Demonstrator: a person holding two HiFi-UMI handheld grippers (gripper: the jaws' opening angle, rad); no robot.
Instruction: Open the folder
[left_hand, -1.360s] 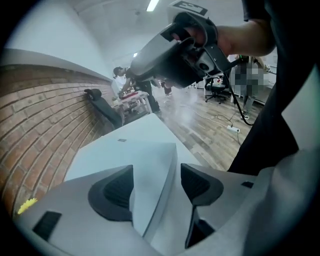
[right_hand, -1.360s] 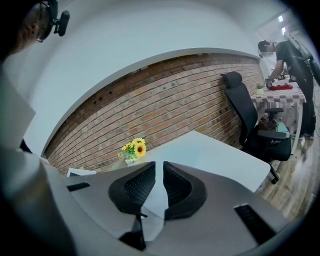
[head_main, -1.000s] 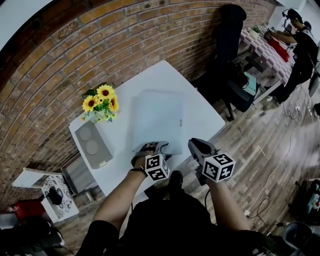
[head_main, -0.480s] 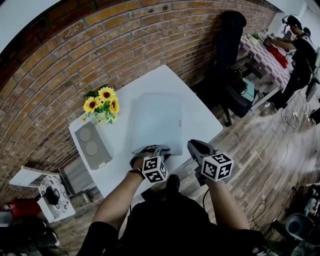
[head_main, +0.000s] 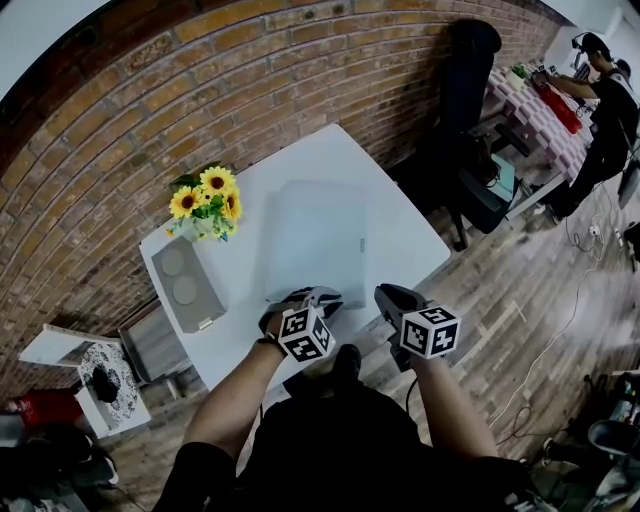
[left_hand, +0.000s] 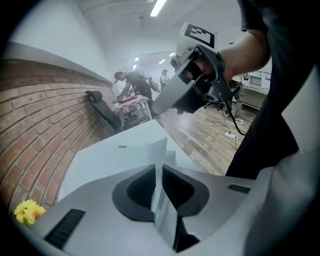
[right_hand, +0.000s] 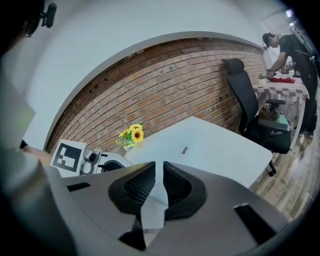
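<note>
Inspection of the white surface (head_main: 412, 240): a pale folder (head_main: 315, 232) lies flat near its middle, closed over most of its area, with its long side running away from the operator. The left tool (head_main: 322, 297) sits at the folder's near edge. Its jaws are closing, and the left gripper view shows the thin cover (left_hand: 135, 155) caught between the pads, with that near corner raised off the rest of the folder. The right tool (head_main: 386, 293) hangs just beside the left one, over the surface's near edge and clear of the folder. Its jaws are drawn all but together, with only a slit between them and nothing gripped. A bunch of sunflowers (head_main: 207, 200) stands at the far left corner of the surface, against the brick wall (head_main: 200, 90). A grey box (head_main: 185, 285) with two round marks on top lies near the sunflowers along the left edge. A black office chair (head_main: 470, 60) stands beyond the surface on the wooden floor (head_main: 520, 300).
</note>
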